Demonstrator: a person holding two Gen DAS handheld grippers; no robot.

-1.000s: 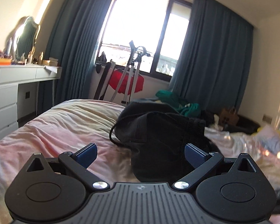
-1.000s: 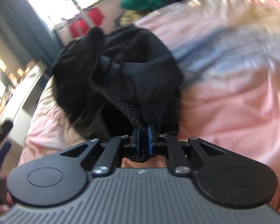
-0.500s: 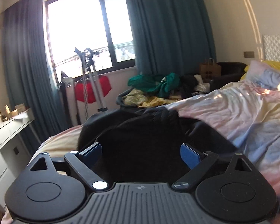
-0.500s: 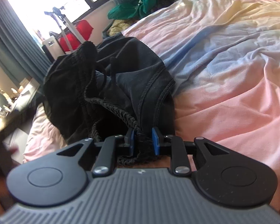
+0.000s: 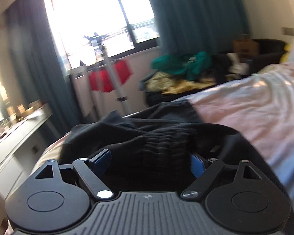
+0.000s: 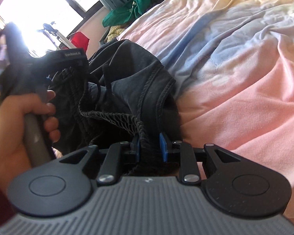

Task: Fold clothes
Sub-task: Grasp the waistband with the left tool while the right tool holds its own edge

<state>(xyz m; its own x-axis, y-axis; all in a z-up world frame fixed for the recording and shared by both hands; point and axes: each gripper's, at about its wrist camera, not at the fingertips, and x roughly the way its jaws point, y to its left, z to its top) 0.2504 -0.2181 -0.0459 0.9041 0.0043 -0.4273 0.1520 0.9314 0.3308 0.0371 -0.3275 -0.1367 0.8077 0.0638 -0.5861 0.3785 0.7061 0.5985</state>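
A black garment lies bunched on the bed's pink, blue and yellow sheet. My right gripper sits low at its near edge. Its jaws stand slightly apart with the corded waistband running between them, and the blue pads show bare faces. A person's hand holds the left tool's housing at the garment's left side. In the left wrist view my left gripper is closing around the ribbed waistband. The fabric lies between the pads, and no firm press shows.
A white dresser stands left of the bed. A drying rack with a red cloth is under the window. A heap of green and yellow clothes lies by the bed's far side, with dark curtains behind.
The left gripper swept across to the garment and its jaws narrowed around the waistband. The right jaws went from clamped tight to slightly parted. The hand with the left tool came into the right view.
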